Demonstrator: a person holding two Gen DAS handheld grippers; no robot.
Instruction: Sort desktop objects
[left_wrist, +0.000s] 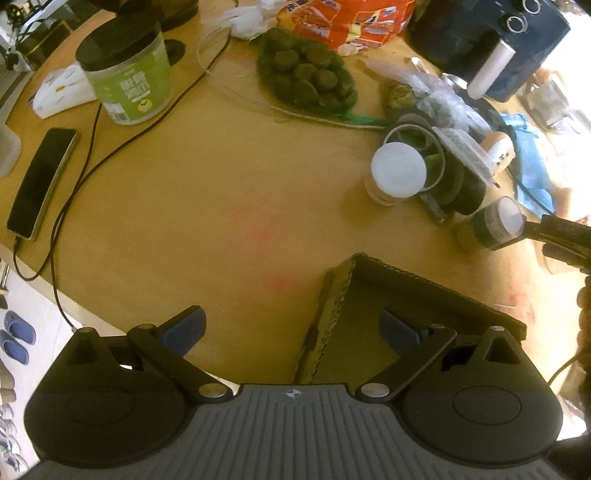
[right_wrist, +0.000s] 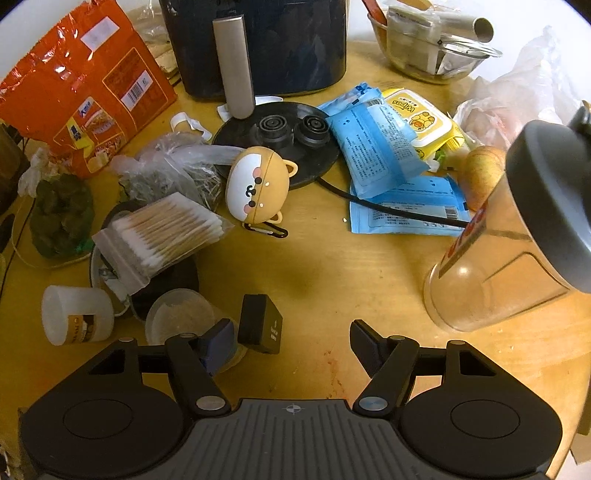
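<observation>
I noted blue slippers (left_wrist: 16, 336) on the floor beyond the surface (left_wrist: 221, 192) edge, beside pale flooring. The wooden surface itself showed faint reddish stains (left_wrist: 258, 229).

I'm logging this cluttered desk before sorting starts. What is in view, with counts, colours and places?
Jar: 1, green label, black lid, far left.
Phone: 1, black, left edge, cabled.
Snack bag: 1, orange, far left.
Cotton swabs: 1 clear pack, left.
Animal-face case: 1, tan and white, centre.
Wipes pack: 1, yellow, far right.
Blue packets: several, right of centre.
Cardboard box: 1, brown, near.
Left tongs: open, empty.
Right tongs: open, empty.
</observation>
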